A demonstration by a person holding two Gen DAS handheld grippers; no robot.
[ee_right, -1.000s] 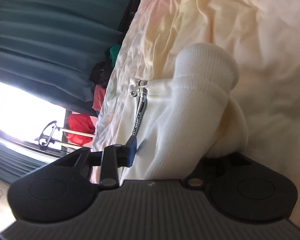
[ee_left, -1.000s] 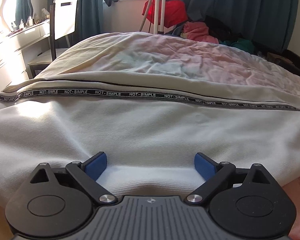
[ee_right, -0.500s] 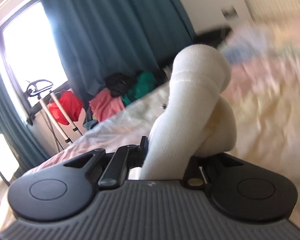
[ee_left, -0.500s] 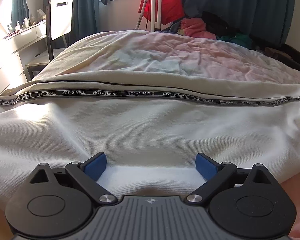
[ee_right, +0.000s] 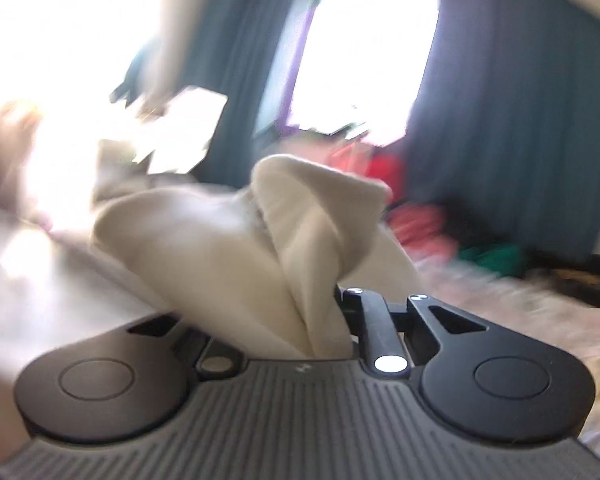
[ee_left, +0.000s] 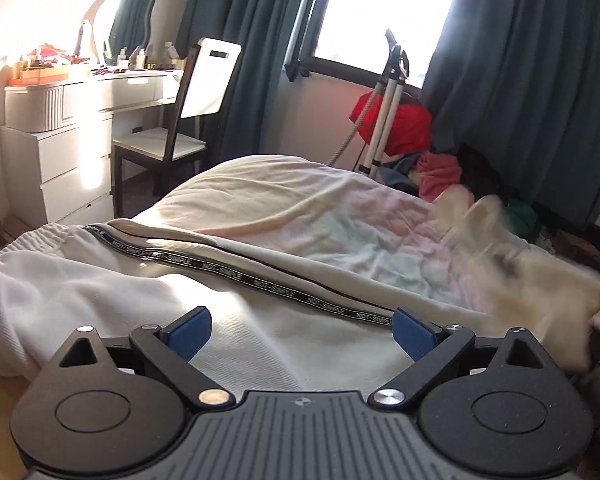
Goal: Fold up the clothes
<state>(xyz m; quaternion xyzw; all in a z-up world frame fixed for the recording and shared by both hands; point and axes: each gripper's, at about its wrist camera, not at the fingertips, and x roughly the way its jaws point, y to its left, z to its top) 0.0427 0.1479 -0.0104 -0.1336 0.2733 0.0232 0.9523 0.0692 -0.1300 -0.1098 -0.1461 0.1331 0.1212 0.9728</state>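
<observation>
White trousers (ee_left: 100,280) with a black "NOT-SIMPLE" side stripe (ee_left: 260,280) lie across the near edge of the bed. My left gripper (ee_left: 300,330) hovers just above the cloth, its blue pads (ee_left: 190,332) wide apart and holding nothing. In the right wrist view my right gripper (ee_right: 320,314) is shut on a bunched, ribbed end of the white trousers (ee_right: 300,232), which stands up between the jaws and hides the fingertips. That lifted end shows as a blurred white mass (ee_left: 540,288) at the right of the left wrist view.
The bed has a pale pastel cover (ee_left: 340,220). A white dresser (ee_left: 60,128) and chair (ee_left: 180,120) stand to the left. By the window are a steamer stand (ee_left: 384,104), a red bag (ee_left: 400,124) and piled clothes (ee_left: 440,172) against teal curtains (ee_left: 540,100).
My right gripper rolled upright and swept the held trouser end across and up over the bed. The left gripper rose, tilted and drew back slightly, staying open.
</observation>
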